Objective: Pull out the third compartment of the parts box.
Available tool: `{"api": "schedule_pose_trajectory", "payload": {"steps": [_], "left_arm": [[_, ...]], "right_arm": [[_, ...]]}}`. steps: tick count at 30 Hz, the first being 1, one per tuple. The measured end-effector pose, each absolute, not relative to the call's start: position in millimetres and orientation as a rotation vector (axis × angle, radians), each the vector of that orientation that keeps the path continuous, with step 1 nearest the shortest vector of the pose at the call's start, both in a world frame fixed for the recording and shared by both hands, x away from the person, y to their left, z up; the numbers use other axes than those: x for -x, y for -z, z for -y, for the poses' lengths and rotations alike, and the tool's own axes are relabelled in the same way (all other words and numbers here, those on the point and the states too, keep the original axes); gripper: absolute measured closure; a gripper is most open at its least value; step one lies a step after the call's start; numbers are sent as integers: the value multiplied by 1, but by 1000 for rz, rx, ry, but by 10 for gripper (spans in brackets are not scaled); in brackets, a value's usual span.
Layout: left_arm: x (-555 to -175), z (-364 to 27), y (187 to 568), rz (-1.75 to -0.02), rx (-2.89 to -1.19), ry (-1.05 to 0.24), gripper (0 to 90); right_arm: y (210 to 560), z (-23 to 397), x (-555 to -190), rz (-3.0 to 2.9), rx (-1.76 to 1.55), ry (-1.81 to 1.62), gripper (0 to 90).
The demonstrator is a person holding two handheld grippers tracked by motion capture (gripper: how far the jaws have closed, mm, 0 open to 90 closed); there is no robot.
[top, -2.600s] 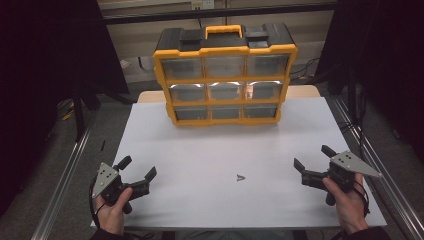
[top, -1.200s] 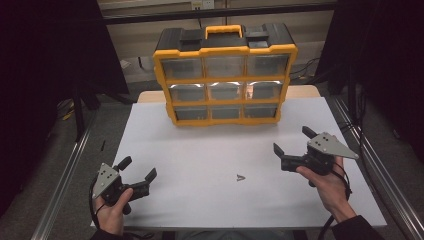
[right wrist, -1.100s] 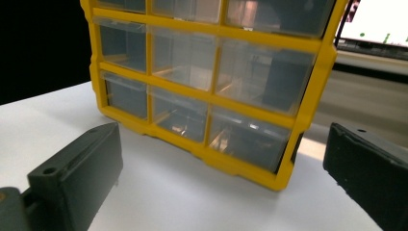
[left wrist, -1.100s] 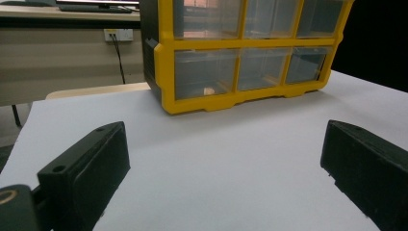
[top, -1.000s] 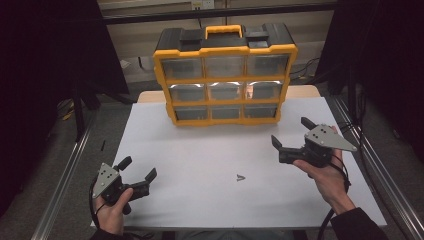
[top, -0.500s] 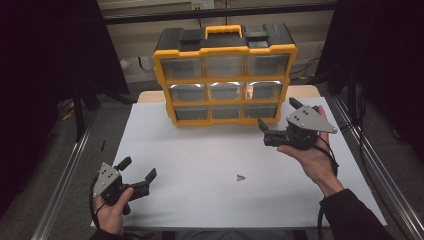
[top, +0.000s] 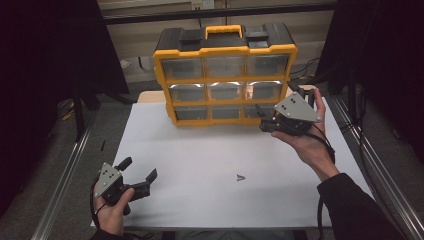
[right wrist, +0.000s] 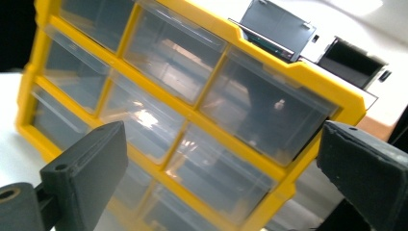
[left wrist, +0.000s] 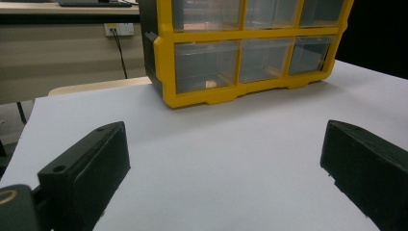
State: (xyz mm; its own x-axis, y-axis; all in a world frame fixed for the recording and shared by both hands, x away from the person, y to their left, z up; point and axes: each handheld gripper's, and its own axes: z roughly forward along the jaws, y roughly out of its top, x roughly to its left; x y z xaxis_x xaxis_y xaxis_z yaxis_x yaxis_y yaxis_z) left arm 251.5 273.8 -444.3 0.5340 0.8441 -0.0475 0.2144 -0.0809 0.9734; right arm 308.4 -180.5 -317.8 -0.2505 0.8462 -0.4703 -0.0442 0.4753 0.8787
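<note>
Right claw, open, beside organizer

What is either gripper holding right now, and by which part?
Nothing. The left gripper and the right gripper are both open and empty; the right one is near the yellow drawer box.

tiny dark mark on table, unidentifiable

Looks like a lab or test room. Dark curtains hang on both sides, w/ a white table, metal rails & a wall plug.
</note>
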Motion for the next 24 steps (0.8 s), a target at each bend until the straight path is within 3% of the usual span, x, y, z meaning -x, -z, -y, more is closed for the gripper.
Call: {"api": "schedule_pose_trajectory", "payload": {"steps": [17,24], "left_arm": [[-252,-275,444,-918,-1629,-685,32],[-251,-274,444,-921,-1632,-693,32]], "right_arm": [[314,166,-322,-1537,-479,-675,75],[315,159,-331,-1477,-324,-464,131]]}}
